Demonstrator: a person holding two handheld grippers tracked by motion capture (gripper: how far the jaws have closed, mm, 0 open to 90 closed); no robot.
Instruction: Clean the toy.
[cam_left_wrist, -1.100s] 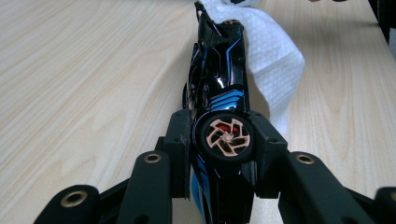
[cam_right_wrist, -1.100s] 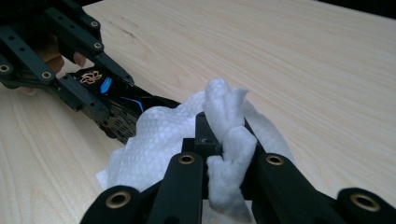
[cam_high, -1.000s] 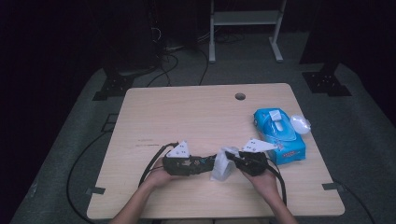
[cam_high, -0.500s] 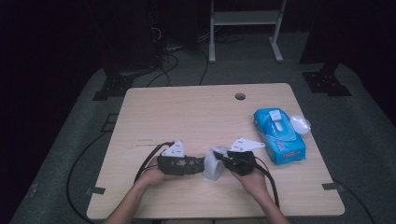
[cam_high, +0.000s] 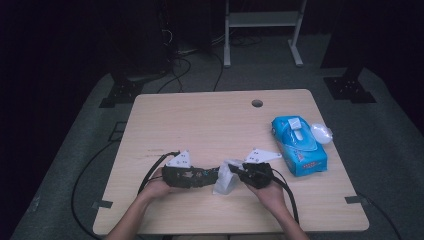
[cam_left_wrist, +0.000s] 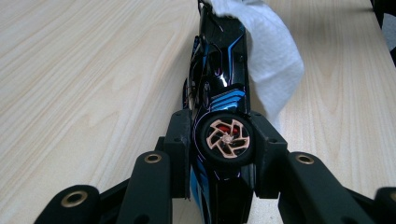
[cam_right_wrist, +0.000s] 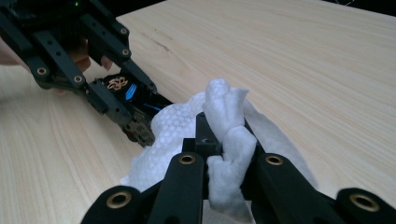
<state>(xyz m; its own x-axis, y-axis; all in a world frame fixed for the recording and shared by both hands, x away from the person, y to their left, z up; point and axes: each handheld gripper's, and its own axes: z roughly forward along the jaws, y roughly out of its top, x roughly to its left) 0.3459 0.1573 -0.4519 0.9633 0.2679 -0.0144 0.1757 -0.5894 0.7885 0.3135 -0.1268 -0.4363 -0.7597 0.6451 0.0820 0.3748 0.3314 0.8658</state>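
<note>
While clamped on the black toy car (cam_left_wrist: 219, 93) by the left gripper (cam_high: 207, 176), kept almost in place. Right gripper (cam_high: 239, 171), pinched on the white tissue (cam_right_wrist: 224, 140), shifted slightly left since earlier, against the car's front

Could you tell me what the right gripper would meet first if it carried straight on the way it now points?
Probably the toy car: the right gripper, shut on a white tissue, points at the car's end, held by the left gripper. The tissue would touch first.

Black toy car (cam_left_wrist: 219, 93) with blue stripes, white dimpled tissue (cam_right_wrist: 224, 140), blue packet (cam_high: 299, 145)
</note>
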